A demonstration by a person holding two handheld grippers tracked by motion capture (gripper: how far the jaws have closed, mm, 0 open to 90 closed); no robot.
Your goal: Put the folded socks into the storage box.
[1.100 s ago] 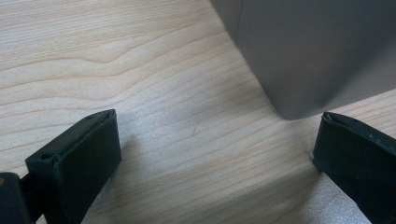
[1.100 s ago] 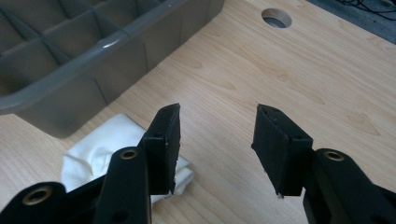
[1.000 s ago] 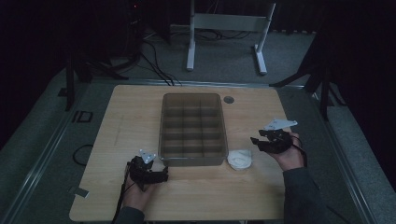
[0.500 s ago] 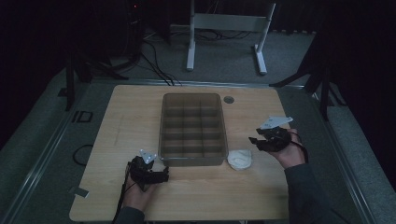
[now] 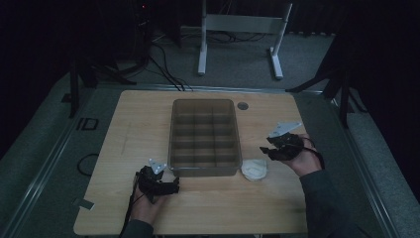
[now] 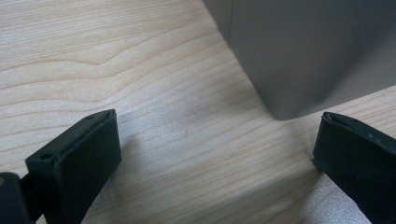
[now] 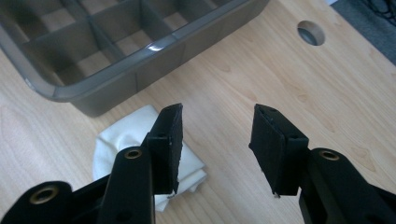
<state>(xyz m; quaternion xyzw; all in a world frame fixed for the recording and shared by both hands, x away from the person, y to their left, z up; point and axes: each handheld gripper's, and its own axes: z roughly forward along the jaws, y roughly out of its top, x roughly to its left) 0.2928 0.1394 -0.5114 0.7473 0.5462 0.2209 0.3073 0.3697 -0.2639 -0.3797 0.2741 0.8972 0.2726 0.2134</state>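
Black handheld grippers, dark sleeves showing

The left gripper (image 5: 174,186) and right gripper (image 5: 263,148) are wearing grey three-cornered plates and trailing black cables; flat black pads (image 7: 171,140) and brass-ringed screw holes are showing, and dark grey sleeves (image 5: 324,203) are covering both forearms.

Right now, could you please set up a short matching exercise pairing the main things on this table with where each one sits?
Things:
1. divided tray
2. white cloth
3. left hand-held gripper
4. round hole

Places:
A. in the tabletop, past the tray's far right corner
B. middle of the table
C. at the tray's near left corner, jaws open
D. on the table by the tray's near right corner

Pairs: 1-B, 2-D, 3-C, 4-A
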